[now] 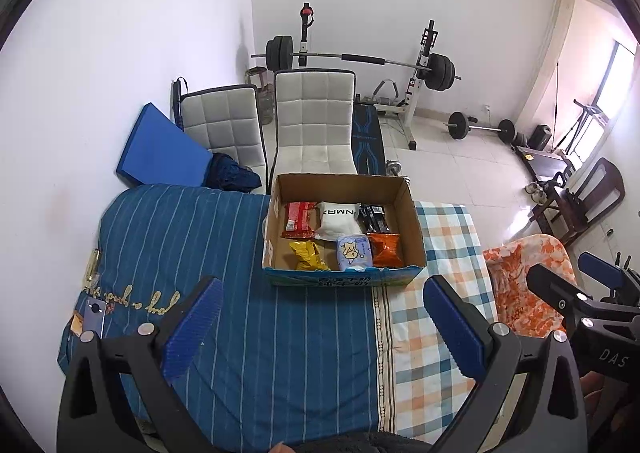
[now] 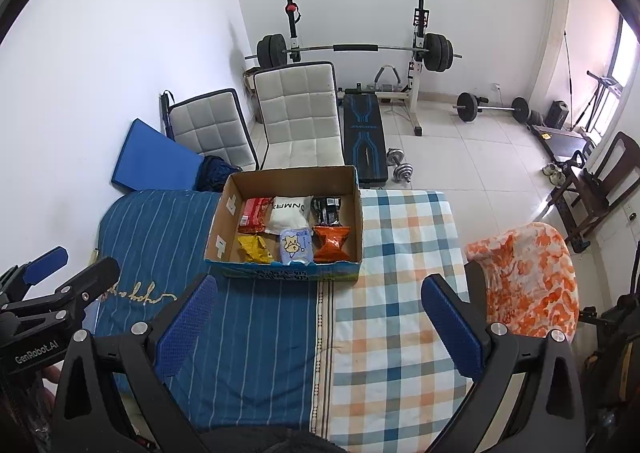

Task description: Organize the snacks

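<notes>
An open cardboard box (image 1: 414, 221) (image 2: 234, 191) sits on the bed and holds several snacks. Inside lie a red packet (image 1: 299, 219) (image 2: 253, 215), a white pouch (image 1: 340, 221) (image 2: 289, 213), a black packet (image 1: 374, 217) (image 2: 328, 209), a yellow bag (image 1: 307, 255) (image 2: 254, 249), a light blue pack (image 1: 354, 253) (image 2: 295, 245) and an orange bag (image 1: 386, 249) (image 2: 331, 243). My left gripper (image 1: 322, 295) hangs open over the blue striped cover, short of the box. My right gripper (image 2: 320, 291) is open too, nothing between its fingers. Each gripper shows at the edge of the other's view.
The bed carries a blue striped quilt (image 1: 192, 237) (image 2: 160, 229) and a checked sheet (image 1: 444, 253) (image 2: 404, 237). An orange patterned cloth (image 1: 528, 277) (image 2: 528, 277) drapes at the right. Two white chairs (image 1: 314, 117) (image 2: 298, 113), a weight bench and barbells stand beyond.
</notes>
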`<state>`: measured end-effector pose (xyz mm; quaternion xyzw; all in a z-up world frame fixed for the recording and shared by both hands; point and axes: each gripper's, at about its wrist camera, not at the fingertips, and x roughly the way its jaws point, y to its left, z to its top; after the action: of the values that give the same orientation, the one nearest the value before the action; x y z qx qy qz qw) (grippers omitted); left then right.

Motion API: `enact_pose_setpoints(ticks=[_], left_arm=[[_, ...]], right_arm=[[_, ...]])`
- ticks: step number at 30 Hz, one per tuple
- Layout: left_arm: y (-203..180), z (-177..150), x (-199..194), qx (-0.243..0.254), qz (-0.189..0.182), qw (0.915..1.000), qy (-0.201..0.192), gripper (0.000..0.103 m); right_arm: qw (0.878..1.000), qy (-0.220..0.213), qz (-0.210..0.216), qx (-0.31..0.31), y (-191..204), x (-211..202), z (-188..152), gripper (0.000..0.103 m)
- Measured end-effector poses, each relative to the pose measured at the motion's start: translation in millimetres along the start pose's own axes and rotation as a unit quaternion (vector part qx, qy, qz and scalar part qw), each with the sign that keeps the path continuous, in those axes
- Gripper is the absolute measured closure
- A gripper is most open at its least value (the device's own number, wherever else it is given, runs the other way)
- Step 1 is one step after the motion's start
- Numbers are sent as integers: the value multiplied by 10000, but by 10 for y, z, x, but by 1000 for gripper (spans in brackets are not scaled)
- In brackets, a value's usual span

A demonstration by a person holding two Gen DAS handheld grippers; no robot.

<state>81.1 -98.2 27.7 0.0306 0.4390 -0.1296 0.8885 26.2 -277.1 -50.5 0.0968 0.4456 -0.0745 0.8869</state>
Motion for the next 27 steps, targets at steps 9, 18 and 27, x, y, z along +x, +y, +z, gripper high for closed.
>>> enact_pose_setpoints(ticks=[9,18,27], left_arm=[[-31,-11,-46,30,112,9999,-37,0],[-35,-29,-45,5,130,9999,-36,0],[-26,-51,4,-40,145,9999,18,0]], right_arm=[[10000,-59,-34,5,-6,-27,6,0],[9999,-82,-71,-52,-13,-36,15,0],[10000,-40,-38,-71,-12,-8,-28,0]])
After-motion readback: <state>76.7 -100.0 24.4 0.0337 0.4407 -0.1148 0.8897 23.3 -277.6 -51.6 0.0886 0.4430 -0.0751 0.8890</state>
